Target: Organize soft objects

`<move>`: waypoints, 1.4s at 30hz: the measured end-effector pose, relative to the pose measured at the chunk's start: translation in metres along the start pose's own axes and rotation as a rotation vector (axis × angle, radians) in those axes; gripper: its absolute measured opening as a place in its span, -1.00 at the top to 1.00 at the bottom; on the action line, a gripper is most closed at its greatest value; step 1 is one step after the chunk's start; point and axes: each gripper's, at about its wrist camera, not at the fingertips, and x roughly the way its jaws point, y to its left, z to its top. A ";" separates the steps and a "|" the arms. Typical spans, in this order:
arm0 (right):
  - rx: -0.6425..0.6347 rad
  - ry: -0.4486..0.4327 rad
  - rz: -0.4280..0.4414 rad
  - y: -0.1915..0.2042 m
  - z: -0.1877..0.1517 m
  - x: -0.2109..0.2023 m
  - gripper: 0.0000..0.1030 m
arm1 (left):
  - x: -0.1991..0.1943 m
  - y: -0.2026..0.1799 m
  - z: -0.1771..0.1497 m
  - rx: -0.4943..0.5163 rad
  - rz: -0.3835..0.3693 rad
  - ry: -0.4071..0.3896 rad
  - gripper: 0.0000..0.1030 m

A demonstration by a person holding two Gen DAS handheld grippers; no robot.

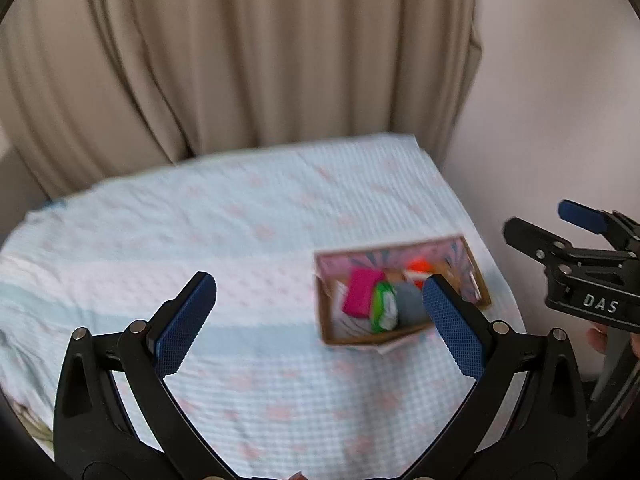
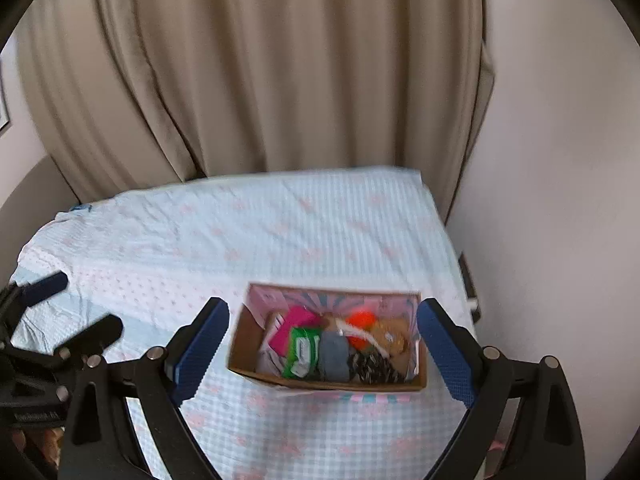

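The left tongs (image 1: 320, 324) hang over the bed (image 1: 224, 224), their blue-padded fingers (image 1: 184, 328) spread wide apart with nothing between them; in the right wrist view the same tongs show at the far left edge, dark and blurred. The bed is covered with a pale blue checked sheet dotted with faint pink marks, and a beige curtain (image 2: 280, 72) falls behind it, with a plain pale wall (image 2: 560, 200) to the right. Toward the right side of the bed sits an open cardboard box (image 2: 244, 344) with a pink patterned lining, resting flat on the sheet. Inside it, from left to right, lie a magenta folded piece (image 2: 290, 330), a green and white packet (image 2: 302, 350), a grey folded cloth (image 2: 334, 354), a dark patterned cloth (image 2: 376, 368) at the near wall, an orange item (image 2: 360, 320) toward the far wall, and a brown soft thing (image 2: 394, 334); the blur keeps finer detail from showing. The right tongs (image 2: 324, 354) are held above the box, fingers wide apart and framing it on both sides without touching it. In the left wrist view the right tongs (image 1: 548, 224) appear at the far right edge, beside the bed's corner.
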 end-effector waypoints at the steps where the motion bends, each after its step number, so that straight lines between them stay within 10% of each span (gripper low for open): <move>1: -0.006 -0.018 0.003 0.006 0.002 -0.010 -0.82 | -0.018 0.007 0.002 -0.007 0.012 -0.037 -0.99; 17: 0.000 -0.245 -0.023 0.067 -0.011 -0.135 -0.82 | -0.151 0.067 -0.024 -0.103 0.016 -0.272 -0.99; 42: 0.001 -0.308 -0.058 0.076 -0.015 -0.147 -0.82 | -0.171 0.068 -0.023 -0.076 0.018 -0.360 -0.99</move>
